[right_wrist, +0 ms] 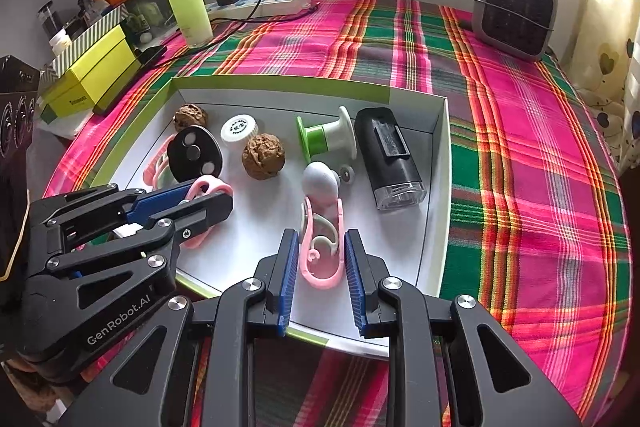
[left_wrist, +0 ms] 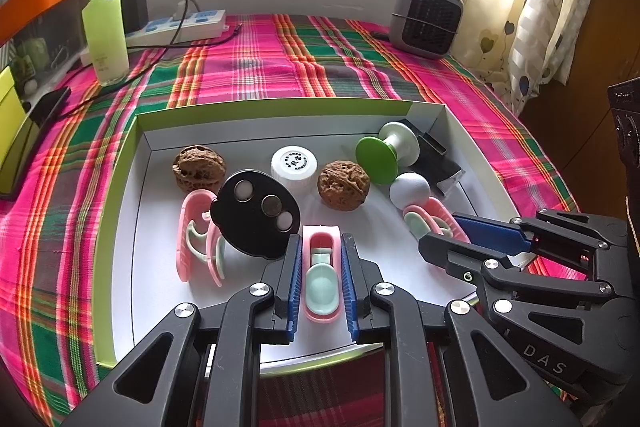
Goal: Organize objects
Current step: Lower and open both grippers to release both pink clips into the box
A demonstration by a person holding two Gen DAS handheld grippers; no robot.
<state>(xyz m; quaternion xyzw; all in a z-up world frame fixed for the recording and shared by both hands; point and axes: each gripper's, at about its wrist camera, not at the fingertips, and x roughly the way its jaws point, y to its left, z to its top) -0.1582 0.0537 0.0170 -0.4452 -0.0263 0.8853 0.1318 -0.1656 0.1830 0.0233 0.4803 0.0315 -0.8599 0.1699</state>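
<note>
A white tray with a green rim (left_wrist: 120,187) lies on the plaid cloth. My left gripper (left_wrist: 321,241) is shut on a pink clip with a mint insert (left_wrist: 320,283) at the tray's near edge. My right gripper (right_wrist: 320,235) is shut on a second pink clip (right_wrist: 320,267), which lies just below a white ball (right_wrist: 320,181). Each gripper shows in the other's view: the right gripper (left_wrist: 440,233) at the right, the left gripper (right_wrist: 208,195) at the left. A third pink clip (left_wrist: 198,235) lies loose beside a black oval disc holder (left_wrist: 256,213).
The tray also holds two walnuts (left_wrist: 199,167) (left_wrist: 343,185), a white cap (left_wrist: 294,167), a green and white spool (left_wrist: 386,151) and a black device (right_wrist: 388,155). Behind it stand a green bottle (left_wrist: 105,27), a power strip (left_wrist: 180,25) and a grey heater (left_wrist: 426,17). Yellow boxes (right_wrist: 92,75) sit at the left.
</note>
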